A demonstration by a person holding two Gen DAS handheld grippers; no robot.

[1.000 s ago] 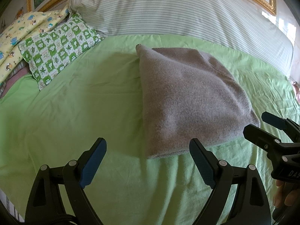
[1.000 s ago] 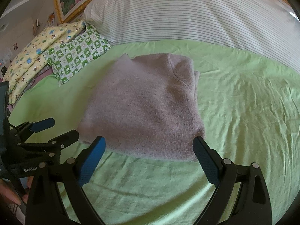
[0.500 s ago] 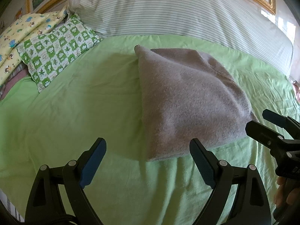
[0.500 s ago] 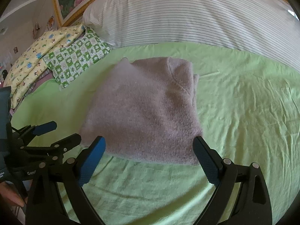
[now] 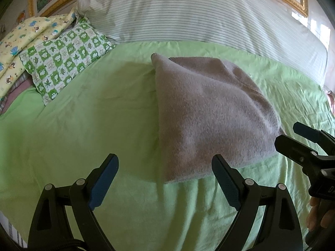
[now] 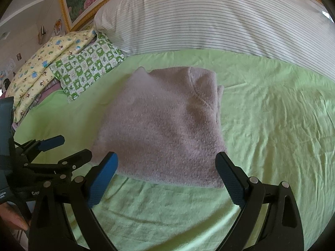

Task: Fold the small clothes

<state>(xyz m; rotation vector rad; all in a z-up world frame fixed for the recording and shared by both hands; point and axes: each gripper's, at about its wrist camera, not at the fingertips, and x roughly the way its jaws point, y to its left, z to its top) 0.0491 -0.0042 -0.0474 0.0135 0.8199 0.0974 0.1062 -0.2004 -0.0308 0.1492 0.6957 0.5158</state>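
Grey knit garment (image 6: 165,129) lies folded into a compact stack mid-bed on the green sheet (image 6: 272,125), neckline edge toward the striped pillow (image 6: 209,16), checked pillow (image 6: 88,67) off to its far left. Both claws hang just short of the near hem, empty and spread wide: left gripper (image 5: 165,179) off the near-left corner, right gripper (image 6: 167,177) centred on the hem. Looks like the fold is nearly done or between folds; next move probably calls for pinching the two near corners together, layers kept aligned.
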